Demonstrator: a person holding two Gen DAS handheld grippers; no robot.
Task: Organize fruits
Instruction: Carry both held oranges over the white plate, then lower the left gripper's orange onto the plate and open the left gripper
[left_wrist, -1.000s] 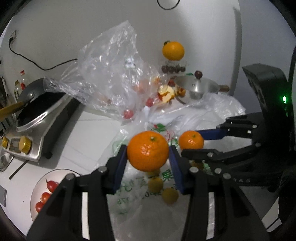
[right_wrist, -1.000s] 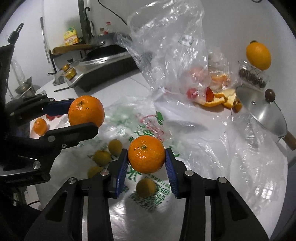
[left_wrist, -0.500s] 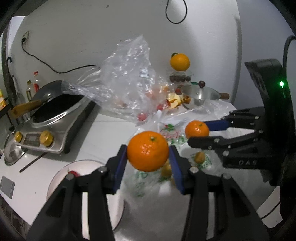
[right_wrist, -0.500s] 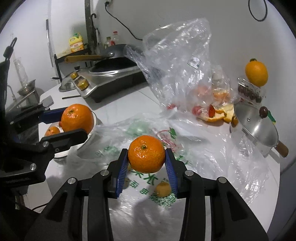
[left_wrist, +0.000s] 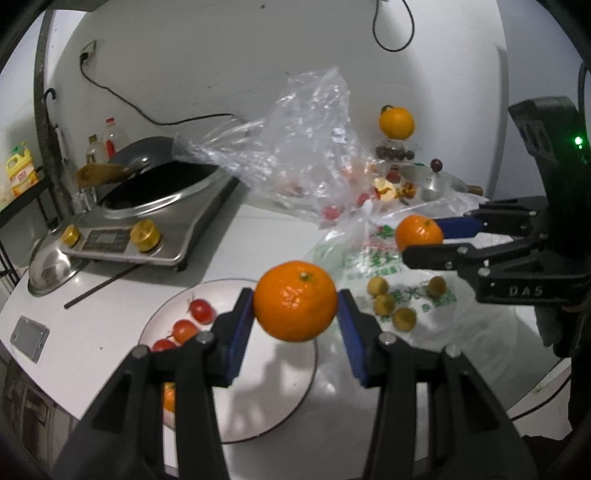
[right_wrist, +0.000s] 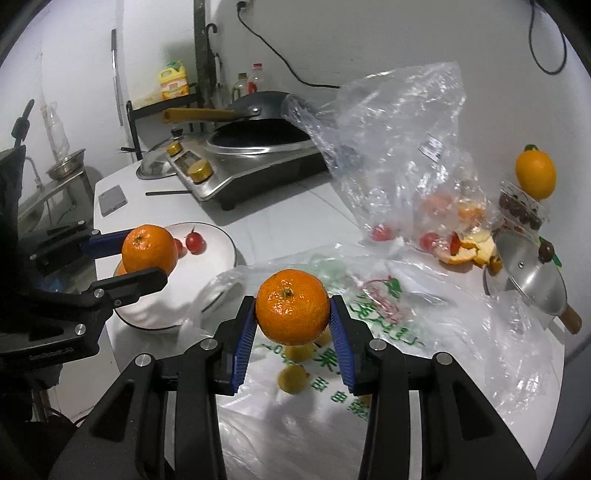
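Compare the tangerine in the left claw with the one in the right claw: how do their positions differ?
The left claw holds its tangerine above the white plate with cherry tomatoes; the right claw holds its tangerine above the printed plastic bag with small yellow fruits. Both tangerines are clamped between blue pads, stem ends up, off the counter.

Dim, bluish indoor light; soft shadows, dark fisheye-warped corners.

- The left tool is a black linkage frame with silver screw heads and ribbed blue finger pads.
- The right tool matches it; its body bears "DAS" lettering and a green light.
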